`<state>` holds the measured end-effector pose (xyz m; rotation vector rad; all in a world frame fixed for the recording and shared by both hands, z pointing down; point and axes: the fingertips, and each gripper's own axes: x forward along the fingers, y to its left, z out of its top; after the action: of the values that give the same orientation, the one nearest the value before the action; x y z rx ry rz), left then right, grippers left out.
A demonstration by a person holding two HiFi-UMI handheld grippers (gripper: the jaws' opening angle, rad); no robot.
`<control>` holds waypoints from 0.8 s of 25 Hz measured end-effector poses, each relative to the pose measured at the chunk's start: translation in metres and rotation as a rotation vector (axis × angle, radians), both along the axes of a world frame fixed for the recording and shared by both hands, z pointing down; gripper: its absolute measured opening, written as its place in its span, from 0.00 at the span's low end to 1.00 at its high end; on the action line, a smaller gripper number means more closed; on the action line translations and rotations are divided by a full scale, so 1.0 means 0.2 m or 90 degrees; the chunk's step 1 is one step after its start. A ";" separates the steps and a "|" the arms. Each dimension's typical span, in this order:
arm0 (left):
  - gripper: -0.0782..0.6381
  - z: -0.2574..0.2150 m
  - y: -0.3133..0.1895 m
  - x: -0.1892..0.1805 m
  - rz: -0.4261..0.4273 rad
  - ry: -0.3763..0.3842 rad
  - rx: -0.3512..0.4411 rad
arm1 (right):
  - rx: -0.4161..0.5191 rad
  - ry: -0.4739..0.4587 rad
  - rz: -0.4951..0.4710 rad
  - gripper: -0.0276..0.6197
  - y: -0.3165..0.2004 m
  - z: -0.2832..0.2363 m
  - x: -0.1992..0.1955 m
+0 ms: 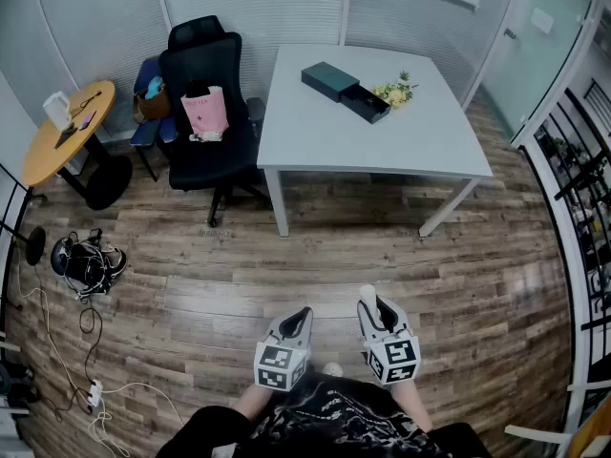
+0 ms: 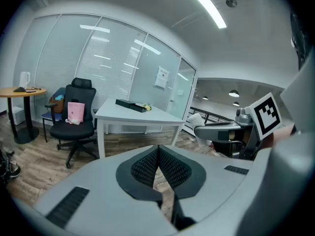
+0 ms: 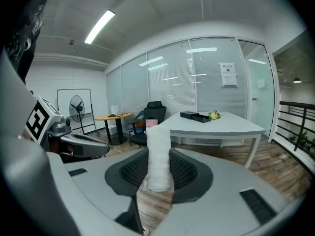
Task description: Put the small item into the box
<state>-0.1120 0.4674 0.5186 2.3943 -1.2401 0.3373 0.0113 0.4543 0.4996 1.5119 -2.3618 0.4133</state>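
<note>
A dark box lies on the white table at the far side of the room, its open black tray beside it; it also shows in the right gripper view as the box and in the left gripper view as the box. My right gripper is shut on a small white fuzzy stick that stands upright between the pads. In the head view the right gripper and the left gripper hang side by side over the wood floor, well short of the table. The left gripper is shut on nothing.
A small bunch of flowers lies by the tray. A black office chair with a pink bag stands left of the table, and a round wooden table further left. A headset and cables lie on the floor. A black railing runs along the right.
</note>
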 end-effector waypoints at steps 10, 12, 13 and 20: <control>0.13 0.01 -0.07 0.01 -0.011 0.017 0.005 | 0.002 -0.011 0.015 0.25 -0.03 0.04 0.02; 0.13 0.00 -0.11 -0.01 -0.010 0.019 0.009 | 0.007 -0.018 0.025 0.25 -0.06 0.03 0.02; 0.13 0.00 -0.13 -0.02 -0.010 0.020 0.012 | 0.009 -0.017 0.031 0.25 -0.07 0.03 0.02; 0.13 -0.02 -0.26 -0.12 0.002 0.031 0.024 | 0.032 -0.066 0.081 0.25 -0.16 0.01 -0.02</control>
<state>-0.1358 0.4164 0.5147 2.4225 -1.2312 0.2571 0.0078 0.4231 0.5010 1.7094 -2.3774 0.4753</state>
